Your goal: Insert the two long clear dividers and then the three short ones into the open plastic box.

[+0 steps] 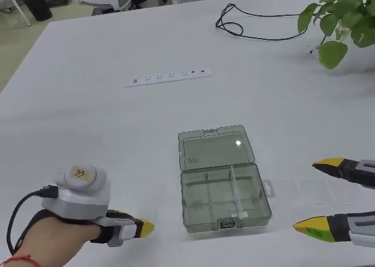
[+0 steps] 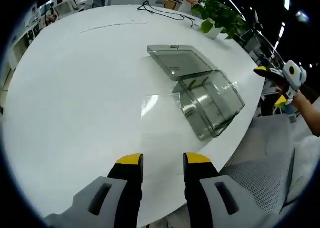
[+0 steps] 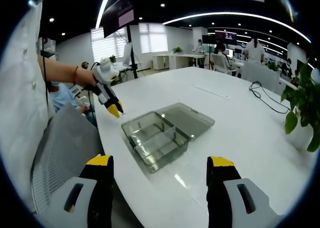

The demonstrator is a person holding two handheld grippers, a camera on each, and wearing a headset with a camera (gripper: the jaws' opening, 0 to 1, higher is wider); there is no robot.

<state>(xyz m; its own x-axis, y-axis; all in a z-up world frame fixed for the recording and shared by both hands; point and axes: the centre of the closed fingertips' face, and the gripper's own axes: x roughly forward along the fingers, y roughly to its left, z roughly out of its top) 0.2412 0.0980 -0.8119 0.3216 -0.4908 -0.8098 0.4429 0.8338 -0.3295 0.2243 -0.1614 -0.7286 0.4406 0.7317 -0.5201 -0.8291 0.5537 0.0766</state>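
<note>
Hovering empty, both grippers flank the open plastic box (image 1: pixel 200 194) on the bench (image 1: pixel 117 132): right gripper (image 1: pixel 318 195) fingers spread wide, left gripper (image 2: pixel 164 160) fingers narrowly parted. One divider (image 1: pixel 234 191) seems seated; next, the right gripper should probably grasp the faint clear dividers (image 1: pixel 304 191) beside the box.

Power strip (image 1: pixel 168 77), black cable (image 1: pixel 258 22), plant (image 1: pixel 343 21) on table (image 1: pixel 88 132).
</note>
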